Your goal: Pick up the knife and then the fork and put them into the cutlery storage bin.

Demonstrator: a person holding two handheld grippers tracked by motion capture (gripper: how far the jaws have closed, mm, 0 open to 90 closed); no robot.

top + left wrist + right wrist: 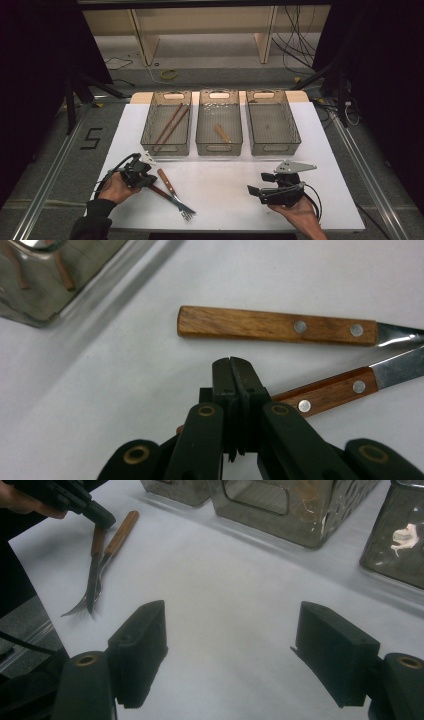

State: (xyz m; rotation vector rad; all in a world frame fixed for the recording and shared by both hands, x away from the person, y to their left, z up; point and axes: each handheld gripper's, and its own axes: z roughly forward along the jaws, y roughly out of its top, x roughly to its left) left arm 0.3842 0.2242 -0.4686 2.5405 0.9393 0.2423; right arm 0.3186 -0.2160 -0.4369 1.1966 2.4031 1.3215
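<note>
A wooden-handled fork (172, 192) and a wooden-handled knife (159, 191) lie crossed on the white table (225, 180) at front left. My left gripper (151, 182) is shut, its jaws pressed together right over the knife handle (330, 392), which passes beneath them. The fork handle (275, 326) lies free just beyond the tips. In the right gripper view the left gripper (100, 517) rests on the knife (92, 570) beside the fork (117, 535). My right gripper (257, 183) (235, 645) is open over bare table at front right, nothing between its fingers.
Three mesh baskets stand in a row at the back: the left basket (167, 148) holds two chopsticks (171, 124), the middle basket (219, 148) a short wooden piece (222, 133), and the right basket (274, 148) looks empty. The table's front edge is close to both hands.
</note>
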